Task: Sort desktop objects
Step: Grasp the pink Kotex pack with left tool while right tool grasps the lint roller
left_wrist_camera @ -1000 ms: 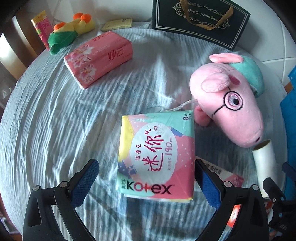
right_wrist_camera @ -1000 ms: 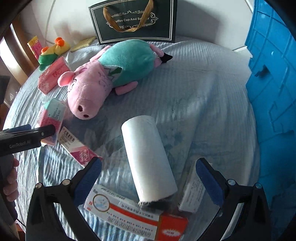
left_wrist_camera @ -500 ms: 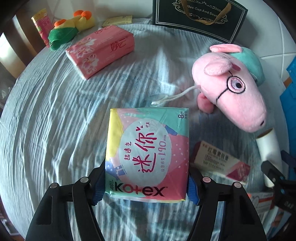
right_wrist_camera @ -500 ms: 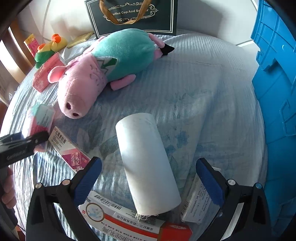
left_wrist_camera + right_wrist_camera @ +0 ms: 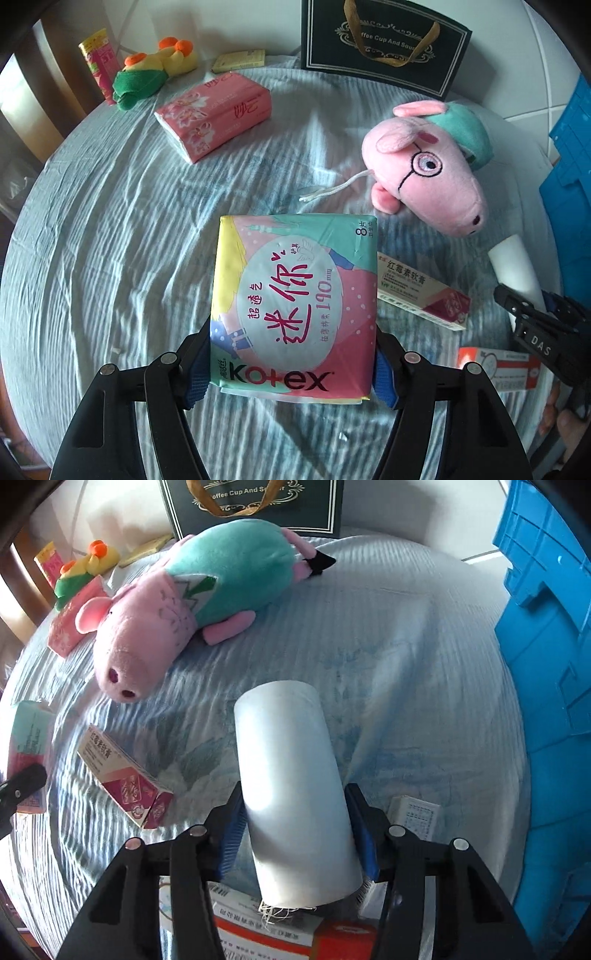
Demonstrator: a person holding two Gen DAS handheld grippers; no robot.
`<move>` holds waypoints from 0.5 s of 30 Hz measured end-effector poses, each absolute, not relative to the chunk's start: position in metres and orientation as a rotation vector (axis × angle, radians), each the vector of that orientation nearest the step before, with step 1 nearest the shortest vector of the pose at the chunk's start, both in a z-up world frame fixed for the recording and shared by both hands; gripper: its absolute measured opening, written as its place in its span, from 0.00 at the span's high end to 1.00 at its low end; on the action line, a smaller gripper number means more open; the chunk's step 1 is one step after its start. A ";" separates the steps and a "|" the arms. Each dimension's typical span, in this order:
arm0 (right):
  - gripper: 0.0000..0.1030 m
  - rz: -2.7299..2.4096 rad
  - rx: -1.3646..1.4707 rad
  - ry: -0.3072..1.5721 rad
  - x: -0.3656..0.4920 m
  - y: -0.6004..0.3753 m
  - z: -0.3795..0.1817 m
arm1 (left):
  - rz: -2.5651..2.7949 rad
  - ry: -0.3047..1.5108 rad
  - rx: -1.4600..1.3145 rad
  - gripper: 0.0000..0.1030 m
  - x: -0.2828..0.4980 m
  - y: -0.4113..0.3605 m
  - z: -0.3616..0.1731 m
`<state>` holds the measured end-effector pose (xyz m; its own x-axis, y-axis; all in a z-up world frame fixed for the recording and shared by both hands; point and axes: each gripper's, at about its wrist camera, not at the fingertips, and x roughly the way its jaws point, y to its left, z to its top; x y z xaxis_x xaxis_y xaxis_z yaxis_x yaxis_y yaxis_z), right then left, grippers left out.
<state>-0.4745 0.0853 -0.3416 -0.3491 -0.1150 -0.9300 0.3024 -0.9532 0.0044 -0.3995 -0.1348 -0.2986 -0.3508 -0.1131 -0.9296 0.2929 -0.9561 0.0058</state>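
Note:
A Kotex pad pack [image 5: 295,306], pink and teal, is clamped by its sides in my left gripper [image 5: 291,369], and its far end stands out over the pale blue tablecloth [image 5: 92,258]. In the right wrist view a white roll [image 5: 288,768] lies lengthwise between the fingers of my right gripper [image 5: 297,834]. The jaws are closing, and both blue pads touch the roll's sides. The roll's frayed near end hangs over a red and white box [image 5: 266,934]. The left wrist view shows that roll [image 5: 513,266] at the far right.
A pink pig plush [image 5: 428,173] lies at the middle right, with an ointment box [image 5: 421,291] in front of it. A pink tissue pack [image 5: 214,114], a green and yellow plush [image 5: 147,74] and a dark gift bag [image 5: 384,40] are at the back. A blue crate [image 5: 546,664] borders the right side.
The left gripper's jaws came in onto the Kotex pack and raised it off the cloth. The right gripper's jaws went from wide open to closed against the white roll.

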 end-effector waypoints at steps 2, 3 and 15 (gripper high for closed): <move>0.55 -2.379 1.586 0.227 -0.468 0.086 -0.331 | -2.399 0.232 1.597 0.33 -0.397 -0.135 -0.290; 0.55 -2.379 1.571 0.217 -0.466 0.086 -0.326 | -2.409 0.230 1.581 0.33 -0.395 -0.136 -0.285; 0.55 -2.394 1.299 0.188 -0.402 0.069 -0.239 | -2.510 0.209 1.344 0.33 -0.332 -0.135 -0.203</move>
